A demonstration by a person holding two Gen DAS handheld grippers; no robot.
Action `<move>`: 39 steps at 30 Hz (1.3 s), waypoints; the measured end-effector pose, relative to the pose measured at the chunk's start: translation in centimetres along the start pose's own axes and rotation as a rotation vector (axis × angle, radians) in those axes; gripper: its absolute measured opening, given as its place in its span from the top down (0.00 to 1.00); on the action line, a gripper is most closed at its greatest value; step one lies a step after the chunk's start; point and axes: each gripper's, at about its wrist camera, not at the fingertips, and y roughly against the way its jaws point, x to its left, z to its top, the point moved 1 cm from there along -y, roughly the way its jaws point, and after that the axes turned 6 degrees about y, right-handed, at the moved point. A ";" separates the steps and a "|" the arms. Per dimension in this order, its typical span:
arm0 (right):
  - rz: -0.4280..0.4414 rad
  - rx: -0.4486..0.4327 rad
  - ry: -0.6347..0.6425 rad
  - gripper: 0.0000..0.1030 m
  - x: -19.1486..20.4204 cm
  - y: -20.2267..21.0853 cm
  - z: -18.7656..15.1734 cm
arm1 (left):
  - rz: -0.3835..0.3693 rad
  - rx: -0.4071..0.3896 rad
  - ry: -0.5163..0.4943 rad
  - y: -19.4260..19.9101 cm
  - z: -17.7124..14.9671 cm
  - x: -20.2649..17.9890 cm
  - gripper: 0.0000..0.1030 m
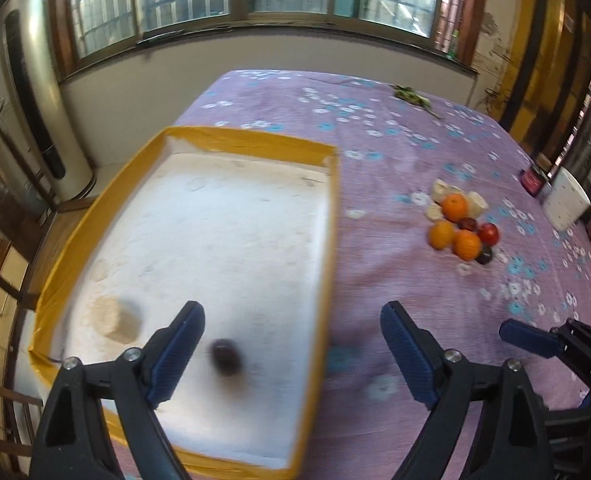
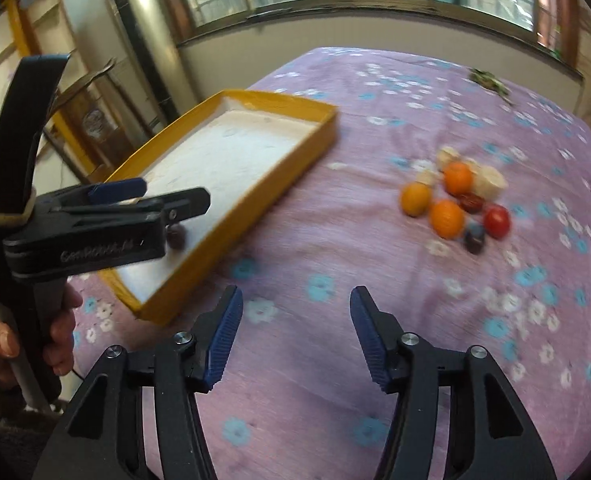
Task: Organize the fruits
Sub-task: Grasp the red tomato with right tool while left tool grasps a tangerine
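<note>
A yellow-rimmed tray (image 1: 327, 216) with a white floor lies on the purple flowered cloth. In it sit a dark plum (image 1: 226, 357) and a pale banana chunk (image 1: 115, 319). My left gripper (image 1: 291, 356) is open and empty above the tray's near right corner; it also shows in the right wrist view (image 2: 151, 196), over the plum (image 2: 175, 237). A heap of fruit lies to the right: oranges (image 1: 454, 207), a red fruit (image 1: 488, 233), dark plums (image 1: 484, 257) and banana pieces (image 1: 477, 202). My right gripper (image 2: 295, 336) is open and empty over bare cloth, short of the heap (image 2: 447, 213).
A white box (image 1: 565, 200) and a dark red pack (image 1: 532, 180) lie at the cloth's right edge. Green leaves (image 1: 411, 96) lie at the far end. A tall grey appliance (image 1: 35, 92) stands left of the table, under the windows.
</note>
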 end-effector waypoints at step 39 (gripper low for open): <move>-0.014 -0.025 -0.137 0.69 -17.5 -3.7 2.9 | 0.028 0.144 -0.233 -10.1 3.5 -12.0 0.10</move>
